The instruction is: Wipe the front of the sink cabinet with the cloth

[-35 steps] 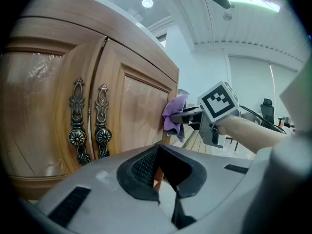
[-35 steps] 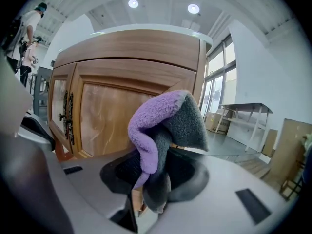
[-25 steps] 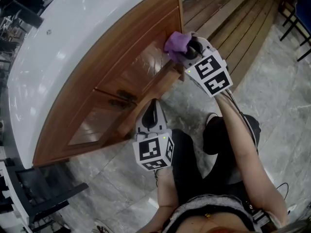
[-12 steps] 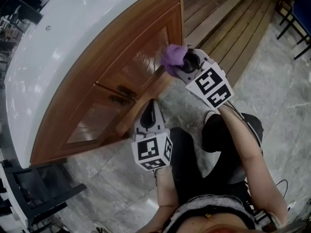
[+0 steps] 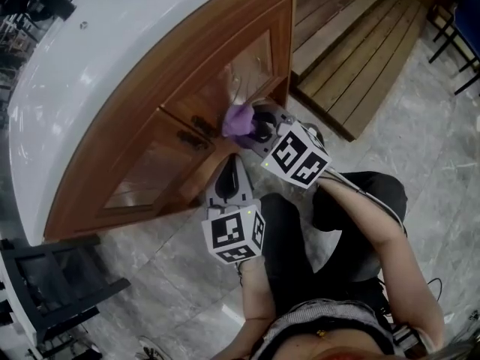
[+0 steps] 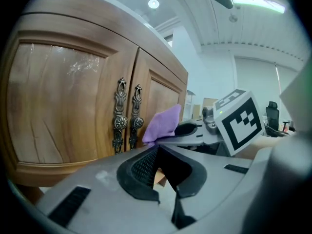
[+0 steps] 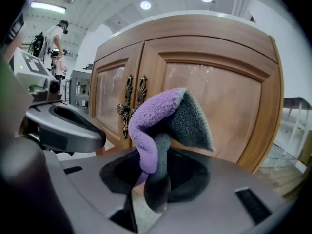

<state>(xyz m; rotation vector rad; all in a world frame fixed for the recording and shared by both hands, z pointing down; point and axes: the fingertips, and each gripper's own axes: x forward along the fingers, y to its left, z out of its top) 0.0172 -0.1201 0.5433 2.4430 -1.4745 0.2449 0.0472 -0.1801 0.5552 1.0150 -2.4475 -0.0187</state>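
The curved wooden sink cabinet (image 5: pixel 165 156) has two doors with ornate metal handles (image 5: pixel 196 132) at their meeting edge. My right gripper (image 5: pixel 251 126) is shut on a purple and grey cloth (image 5: pixel 238 118), held against the right door just right of the handles. The right gripper view shows the cloth (image 7: pixel 156 116) bunched above the jaws, with the handles (image 7: pixel 131 104) behind it. My left gripper (image 5: pixel 232 172) hangs lower, near the cabinet's base, shut on nothing. Its own view shows the handles (image 6: pixel 126 116), the cloth (image 6: pixel 163 123) and the right gripper's marker cube (image 6: pixel 241 121).
A white countertop (image 5: pixel 112 58) overhangs the cabinet. Wooden decking (image 5: pixel 360 51) lies at the right of the cabinet, grey marble floor (image 5: pixel 172 276) below it. A dark chair (image 5: pixel 52 283) stands at lower left. The person's legs (image 5: pixel 352 208) are behind the grippers.
The right gripper has carried the cloth leftward and down across the right door, from its outer edge toward the handles. The left gripper has stayed put.
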